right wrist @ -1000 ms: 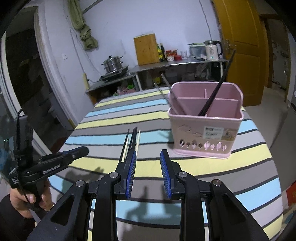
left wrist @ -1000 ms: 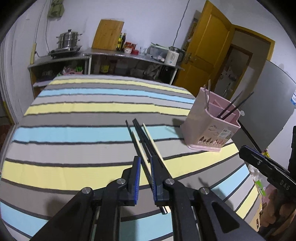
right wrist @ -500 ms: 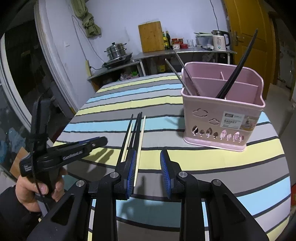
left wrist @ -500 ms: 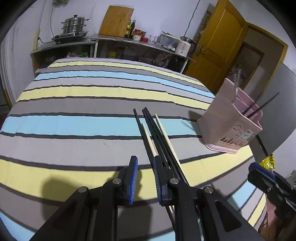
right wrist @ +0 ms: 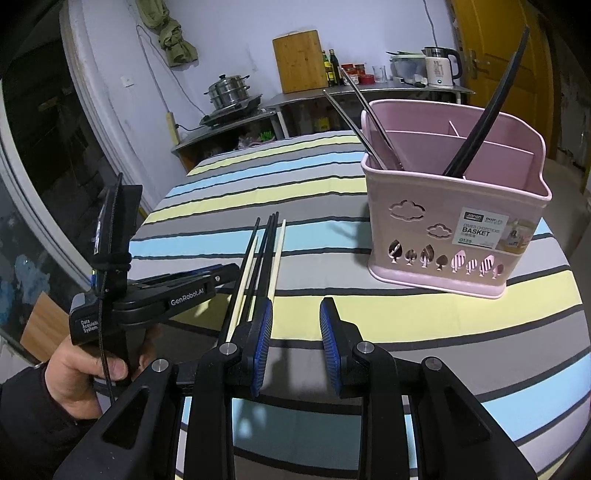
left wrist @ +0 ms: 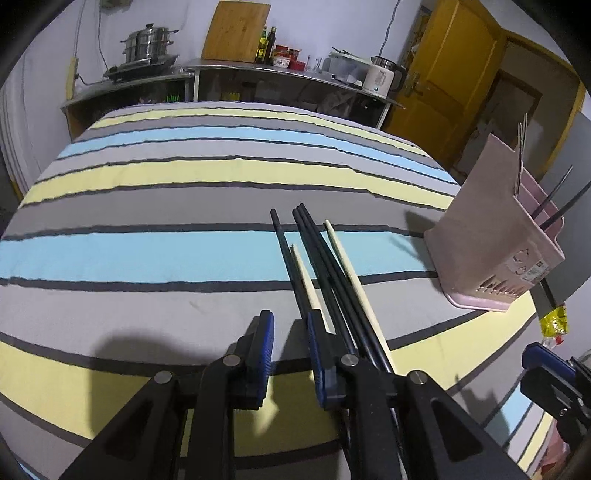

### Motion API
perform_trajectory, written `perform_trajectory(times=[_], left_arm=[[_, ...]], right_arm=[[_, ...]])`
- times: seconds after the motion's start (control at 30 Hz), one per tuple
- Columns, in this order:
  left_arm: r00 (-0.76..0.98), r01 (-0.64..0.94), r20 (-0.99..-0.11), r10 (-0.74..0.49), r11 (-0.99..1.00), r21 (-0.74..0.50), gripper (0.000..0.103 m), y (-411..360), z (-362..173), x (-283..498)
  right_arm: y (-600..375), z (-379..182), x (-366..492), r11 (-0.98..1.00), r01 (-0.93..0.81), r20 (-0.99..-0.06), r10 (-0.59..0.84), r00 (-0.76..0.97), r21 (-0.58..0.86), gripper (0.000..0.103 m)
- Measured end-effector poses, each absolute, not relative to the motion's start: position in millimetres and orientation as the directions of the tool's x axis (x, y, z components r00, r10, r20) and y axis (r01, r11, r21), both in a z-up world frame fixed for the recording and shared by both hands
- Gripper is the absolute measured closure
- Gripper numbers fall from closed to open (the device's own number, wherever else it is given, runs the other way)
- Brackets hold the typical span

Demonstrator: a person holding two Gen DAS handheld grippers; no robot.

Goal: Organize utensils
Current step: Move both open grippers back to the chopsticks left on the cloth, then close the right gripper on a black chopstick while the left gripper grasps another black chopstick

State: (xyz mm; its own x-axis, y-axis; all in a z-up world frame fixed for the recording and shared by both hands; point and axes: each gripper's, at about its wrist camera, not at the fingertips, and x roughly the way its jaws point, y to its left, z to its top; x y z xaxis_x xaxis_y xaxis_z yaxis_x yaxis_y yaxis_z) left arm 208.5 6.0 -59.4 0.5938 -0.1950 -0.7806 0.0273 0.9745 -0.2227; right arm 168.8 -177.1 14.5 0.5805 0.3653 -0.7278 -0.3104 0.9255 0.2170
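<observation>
Several black chopsticks (left wrist: 325, 266) and two pale wooden chopsticks (left wrist: 347, 269) lie side by side on the striped tablecloth (left wrist: 147, 251). They also show in the right wrist view (right wrist: 264, 254). My left gripper (left wrist: 290, 350) is open and low over the cloth, just left of their near ends. A pink divided basket (right wrist: 443, 206) stands to the right, holding black chopsticks (right wrist: 484, 110) and metal utensils (right wrist: 365, 114). It also shows in the left wrist view (left wrist: 491, 236). My right gripper (right wrist: 295, 339) is open and empty, right of the chopsticks' near ends.
A counter (left wrist: 280, 70) behind the table carries a steamer pot (left wrist: 147, 40), a cutting board (left wrist: 236, 29), bottles and a kettle (left wrist: 380, 75). A yellow door (left wrist: 443, 85) is at the back right. The table's right edge runs just past the basket.
My left gripper has dropped lower and moved forward along the chopsticks. My right gripper has moved closer to the basket and the table. The chopsticks have not moved.
</observation>
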Motion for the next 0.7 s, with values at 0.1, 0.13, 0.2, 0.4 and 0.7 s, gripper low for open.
perform_trajectory(times=[0.1, 0.13, 0.2, 0.4, 0.7], left_arm=[[0.599, 0.024, -0.782, -0.173, 0.980, -0.198, 0.081, 3, -59, 210], [0.600, 0.023, -0.782, -0.169, 0.981, -0.195, 0.080, 3, -59, 210], [0.597, 0.025, -0.783, -0.173, 0.980, -0.197, 0.075, 3, -59, 211], [0.605, 0.030, -0.782, -0.153, 0.985, -0.169, 0.073, -1, -59, 210], [0.617, 0.040, -0.775, -0.138, 0.989, -0.145, 0.075, 11, -60, 196]], right_arm=[[-178, 13, 171, 0.926, -0.307, -0.729, 0.365, 0.579, 0.220, 0.075], [-178, 13, 170, 0.926, -0.306, -0.729, 0.365, 0.579, 0.221, 0.075], [-179, 12, 170, 0.926, -0.304, -0.730, 0.366, 0.578, 0.224, 0.075], [-180, 10, 169, 0.927, -0.301, -0.730, 0.365, 0.578, 0.225, 0.075], [-182, 10, 170, 0.926, -0.302, -0.730, 0.366, 0.577, 0.226, 0.075]])
